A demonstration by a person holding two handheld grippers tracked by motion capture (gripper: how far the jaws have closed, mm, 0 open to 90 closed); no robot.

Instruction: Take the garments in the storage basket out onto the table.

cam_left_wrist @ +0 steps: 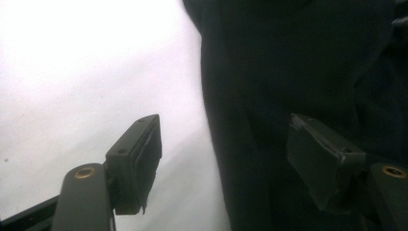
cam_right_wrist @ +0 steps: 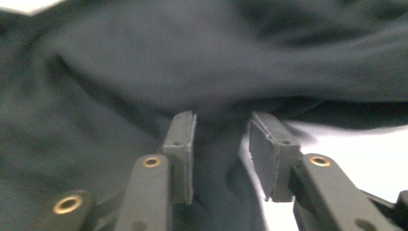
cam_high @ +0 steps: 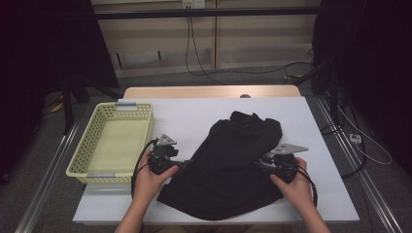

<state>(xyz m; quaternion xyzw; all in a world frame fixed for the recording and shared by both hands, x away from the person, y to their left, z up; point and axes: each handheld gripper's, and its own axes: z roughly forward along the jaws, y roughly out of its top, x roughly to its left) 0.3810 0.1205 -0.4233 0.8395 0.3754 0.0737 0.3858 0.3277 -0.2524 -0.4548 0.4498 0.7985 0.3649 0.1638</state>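
A black garment (cam_high: 228,150) lies crumpled on the white table cover (cam_high: 184,114). My left gripper (cam_high: 182,165) is at the garment's left edge, held in the person's left hand. In the left gripper view its jaws stand wide apart (cam_left_wrist: 221,120), and the edge of the black cloth (cam_left_wrist: 288,62) runs between them without being pressed. My right gripper (cam_high: 260,162) is at the garment's right side. In the right gripper view its jaws (cam_right_wrist: 222,115) are a little apart, with a fold of the dark cloth (cam_right_wrist: 144,62) bunched between them and a gap showing beside one pad (cam_right_wrist: 262,149).
A pale yellow mesh basket (cam_high: 83,145) sits at the left of the table, close to my left gripper. Bare white cover (cam_high: 316,194) lies to the right of the garment. Metal rails (cam_high: 362,170) run along both table sides, and cables lie on the floor.
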